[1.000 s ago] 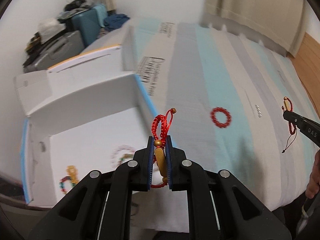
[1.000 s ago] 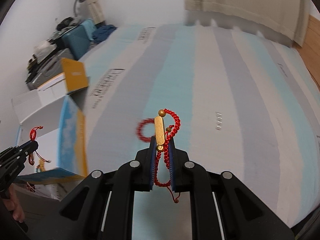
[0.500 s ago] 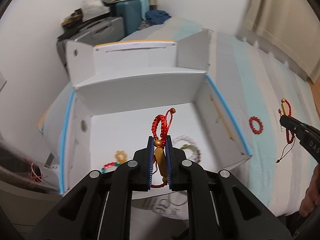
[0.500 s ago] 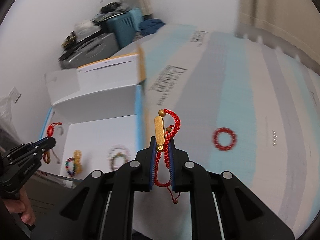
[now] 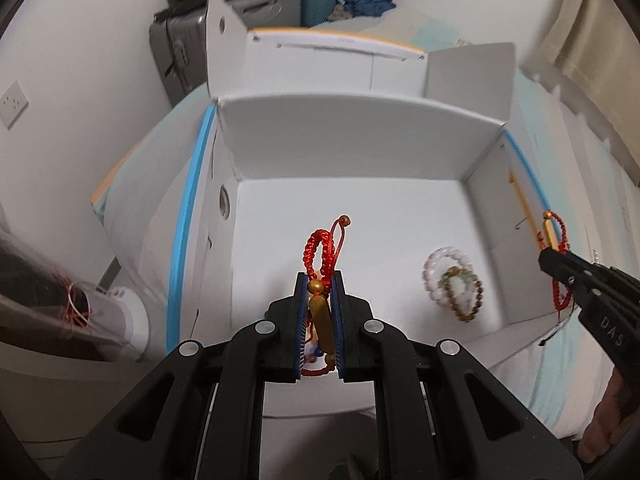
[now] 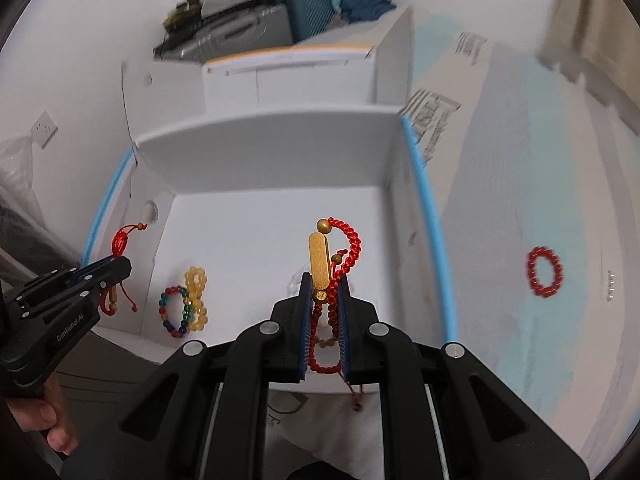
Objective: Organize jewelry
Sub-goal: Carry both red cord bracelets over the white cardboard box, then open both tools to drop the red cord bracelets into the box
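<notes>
Drop-off step, both loads over the white box (image 5: 360,136). L gripper (image 5: 318,312) is clamped on a red cord bracelet (image 5: 320,248), tilted down at the box floor; R gripper (image 6: 324,312) pinches a red gold-bar bracelet (image 6: 344,248) likewise (red bead ring (image 6: 543,272) lies on the bed). Next, I'd judge: lower, release.

Two red cord bracelets with gold bars, one (image 5: 321,276) and the other (image 6: 333,264), stand upright above the open white box (image 5: 360,136). Bead bracelets (image 6: 184,300) lie on its floor. A red bead ring (image 6: 543,271) lies on the striped bedding.
</notes>
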{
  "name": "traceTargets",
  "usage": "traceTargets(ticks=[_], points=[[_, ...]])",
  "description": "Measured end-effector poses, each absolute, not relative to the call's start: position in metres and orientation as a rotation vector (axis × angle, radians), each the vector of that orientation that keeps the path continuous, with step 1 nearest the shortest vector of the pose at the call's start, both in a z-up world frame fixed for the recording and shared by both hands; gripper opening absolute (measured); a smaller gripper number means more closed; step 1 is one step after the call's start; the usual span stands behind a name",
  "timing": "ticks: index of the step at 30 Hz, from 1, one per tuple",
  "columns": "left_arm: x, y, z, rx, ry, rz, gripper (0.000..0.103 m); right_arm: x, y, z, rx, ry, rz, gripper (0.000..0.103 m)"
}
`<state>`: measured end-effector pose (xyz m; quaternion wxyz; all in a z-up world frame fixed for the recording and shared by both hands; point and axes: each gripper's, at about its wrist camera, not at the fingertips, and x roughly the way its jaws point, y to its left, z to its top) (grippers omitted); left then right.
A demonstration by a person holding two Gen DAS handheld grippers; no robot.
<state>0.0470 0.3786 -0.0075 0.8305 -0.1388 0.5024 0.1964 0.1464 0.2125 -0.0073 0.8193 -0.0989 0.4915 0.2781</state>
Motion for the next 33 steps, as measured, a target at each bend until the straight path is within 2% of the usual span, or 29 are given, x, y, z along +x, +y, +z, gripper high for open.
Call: traceTargets(ticks=[12, 16, 22, 24, 25, 27, 30, 33], points=[[0.056, 0.397, -0.06, -0.349, 1.201, 0.387, 0.011, 0.164, 0.243, -0.068, -0.242, 1.254, 0.59, 0.011], [0.054, 0.398, -0.065, -0.355, 1.211, 0.386, 0.012, 0.164, 0.246, -0.074, -0.253, 1.263, 0.587, 0.011], [0.051, 0.398, -0.066, -0.351, 1.211, 0.403, 0.014, 0.162, 0.246, -0.072, -0.251, 1.247, 0.596, 0.018], [0.05, 0.398, -0.066, -0.354, 1.212, 0.408, 0.015, 0.16, 0.245, -0.069, -0.252, 1.241, 0.602, 0.025], [0.05, 0.397, -0.065, -0.352, 1.207, 0.414, 0.02, 0.16, 0.245, -0.067, -0.252, 1.235, 0.602, 0.027], [0.048, 0.396, -0.061, -0.345, 1.192, 0.428, 0.032, 0.159, 0.24, -0.061, -0.24, 1.219, 0.608, 0.043], [0.047, 0.391, -0.056, -0.328, 1.18, 0.43, 0.043, 0.157, 0.232, -0.048, -0.23, 1.173, 0.614, 0.061], [0.049, 0.386, -0.049, -0.321, 1.162, 0.432, 0.056, 0.155, 0.224, -0.034, -0.215, 1.134, 0.627, 0.073]])
